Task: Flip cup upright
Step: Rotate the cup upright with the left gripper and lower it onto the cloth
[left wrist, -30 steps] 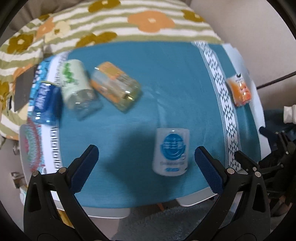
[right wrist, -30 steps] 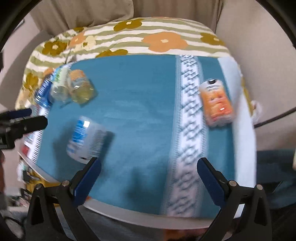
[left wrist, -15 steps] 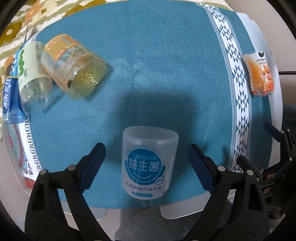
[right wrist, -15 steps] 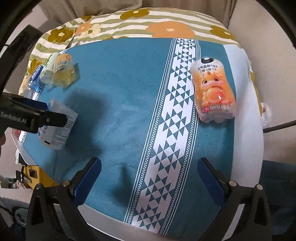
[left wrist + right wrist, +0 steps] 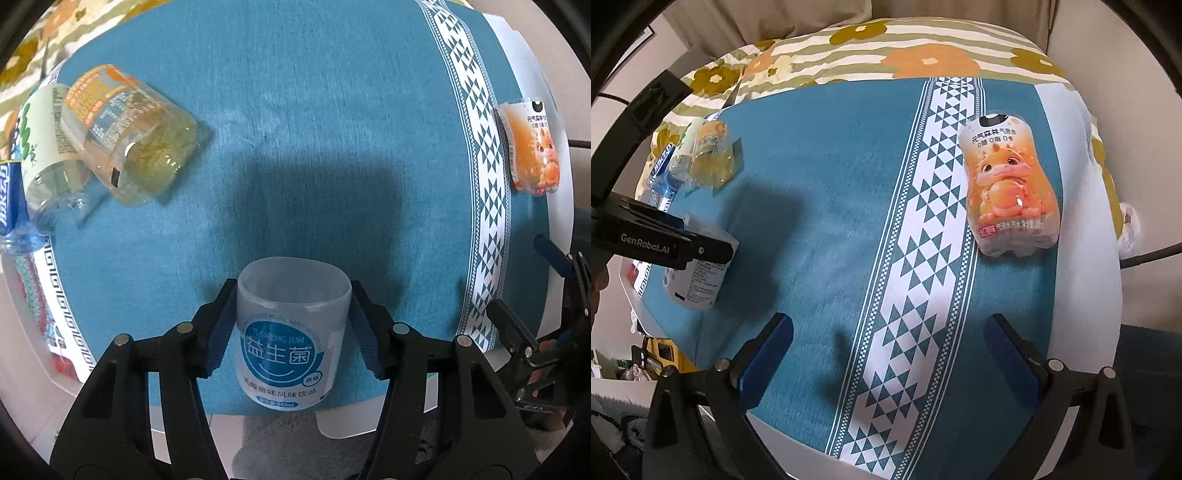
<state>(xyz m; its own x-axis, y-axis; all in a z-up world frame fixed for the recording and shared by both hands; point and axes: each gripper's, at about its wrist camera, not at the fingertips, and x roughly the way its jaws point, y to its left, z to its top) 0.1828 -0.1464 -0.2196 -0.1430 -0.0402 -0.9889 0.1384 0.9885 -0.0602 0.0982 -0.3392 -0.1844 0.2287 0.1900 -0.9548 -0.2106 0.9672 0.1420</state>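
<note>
The cup [image 5: 291, 332] is a translucent white cup with a round blue label. It lies on the blue cloth near the table's front edge, its closed base pointing away from me. My left gripper [image 5: 291, 330] is shut on it, both blue pads pressed against its sides. The cup also shows in the right wrist view [image 5: 698, 273] at the far left, with the left gripper's black finger across it. My right gripper [image 5: 886, 354] is open and empty, held above the white patterned stripe of the cloth.
Three bottles lie at the left: an orange-labelled one [image 5: 133, 133], a green-labelled one [image 5: 40, 147] and a blue one [image 5: 9, 206]. An orange dragon-print bottle [image 5: 1008, 184] lies at the right. The table edge [image 5: 340, 421] is close below the cup. A floral cushion [image 5: 886, 55] lies behind.
My left gripper moved forward around the cup and closed on its sides. My right gripper stayed open and moved slightly closer over the cloth.
</note>
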